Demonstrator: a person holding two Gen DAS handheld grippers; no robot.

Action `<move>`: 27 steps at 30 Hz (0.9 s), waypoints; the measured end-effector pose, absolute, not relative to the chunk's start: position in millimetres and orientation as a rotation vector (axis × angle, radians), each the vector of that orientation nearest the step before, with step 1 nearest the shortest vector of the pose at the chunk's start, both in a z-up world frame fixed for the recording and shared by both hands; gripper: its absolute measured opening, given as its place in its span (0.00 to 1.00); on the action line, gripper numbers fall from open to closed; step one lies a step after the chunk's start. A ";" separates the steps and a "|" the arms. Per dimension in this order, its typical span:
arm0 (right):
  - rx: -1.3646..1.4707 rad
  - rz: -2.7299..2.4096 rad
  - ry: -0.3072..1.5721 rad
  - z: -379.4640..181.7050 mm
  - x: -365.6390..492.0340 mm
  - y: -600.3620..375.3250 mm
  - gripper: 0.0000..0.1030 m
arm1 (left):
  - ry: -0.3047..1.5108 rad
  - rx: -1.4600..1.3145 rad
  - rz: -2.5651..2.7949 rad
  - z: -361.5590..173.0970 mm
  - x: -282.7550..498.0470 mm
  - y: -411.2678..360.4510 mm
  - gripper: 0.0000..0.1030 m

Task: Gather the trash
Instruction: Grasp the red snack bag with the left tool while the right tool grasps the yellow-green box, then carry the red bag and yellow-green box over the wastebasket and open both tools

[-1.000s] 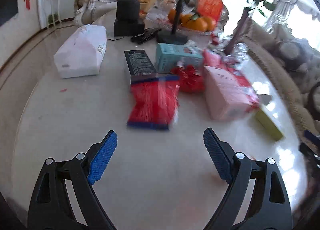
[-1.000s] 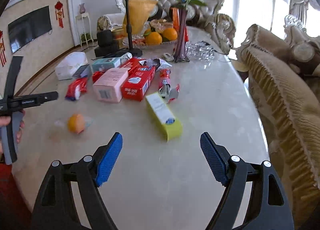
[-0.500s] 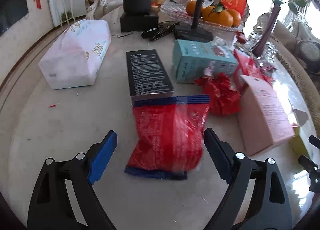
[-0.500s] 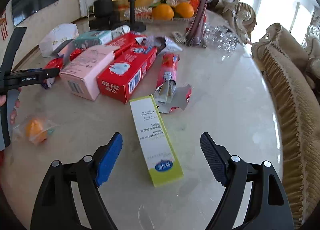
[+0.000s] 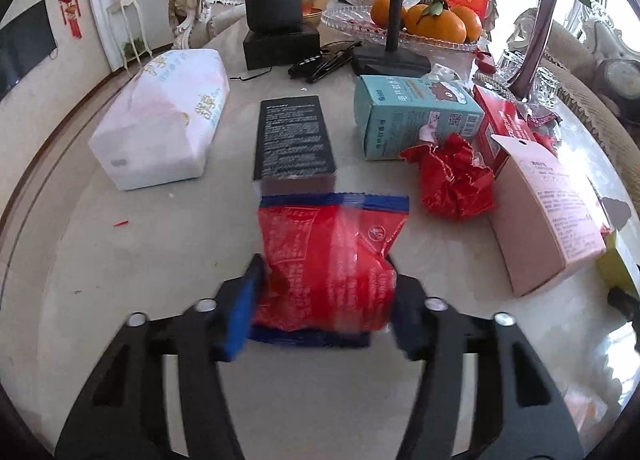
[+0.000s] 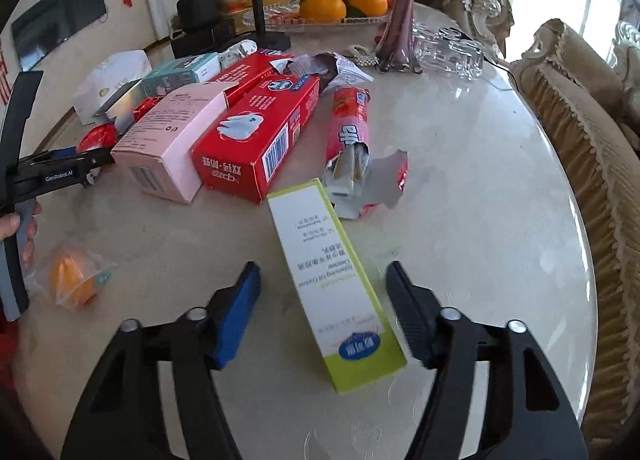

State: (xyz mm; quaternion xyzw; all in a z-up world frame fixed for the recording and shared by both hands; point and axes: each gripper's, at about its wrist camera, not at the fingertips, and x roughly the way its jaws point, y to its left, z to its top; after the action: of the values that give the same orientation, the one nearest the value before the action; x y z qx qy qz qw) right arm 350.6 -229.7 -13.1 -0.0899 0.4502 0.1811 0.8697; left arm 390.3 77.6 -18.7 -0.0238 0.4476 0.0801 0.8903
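The left gripper has its two fingers pressed against the sides of a red snack bag with blue ends, and the bag bulges a little between them, so it looks squeezed and held. The bag lies flat on the pale table, just in front of a black box and near a crumpled red wrapper. The bag looks soft, puffy and light, and its shiny skin may be slippery, so I think a gentle squeeze low on the fat middle is best; too hard and it could pop or crush what is inside. The right gripper is open wide and holds nothing. A long white and green box lies between its fingers, close to the right one and apart from the left one. This box looks stiff and light, with flat sides that are easy to pinch across its narrow width near the close end. Beside it sit a torn candy wrapper, a red box and a pink box. A small orange in a clear bag rests alone, off to the left
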 end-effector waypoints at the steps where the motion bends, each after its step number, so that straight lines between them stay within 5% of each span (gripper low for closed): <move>1: -0.182 0.366 0.945 -11.6 347.6 -231.2 0.37 | 0.929 -0.045 0.166 -18.4 387.9 79.4 0.45; 2: -0.177 0.359 0.947 -11.0 346.2 -231.9 0.29 | 0.929 -0.053 0.165 -18.1 385.7 81.1 0.45; 14: -0.073 0.324 0.863 18.1 293.0 -233.7 0.28 | 0.860 -0.087 0.074 22.4 314.0 84.5 0.43; 27: 0.036 0.471 0.696 54.8 126.4 -221.7 0.28 | 0.740 -0.049 -0.177 55.4 117.8 46.5 0.43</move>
State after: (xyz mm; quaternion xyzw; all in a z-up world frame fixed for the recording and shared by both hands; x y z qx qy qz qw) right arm 126.4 -221.7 54.8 0.0174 0.3380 0.2285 0.9128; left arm 117.8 46.5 55.4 -0.0240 0.3610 -0.0862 0.9282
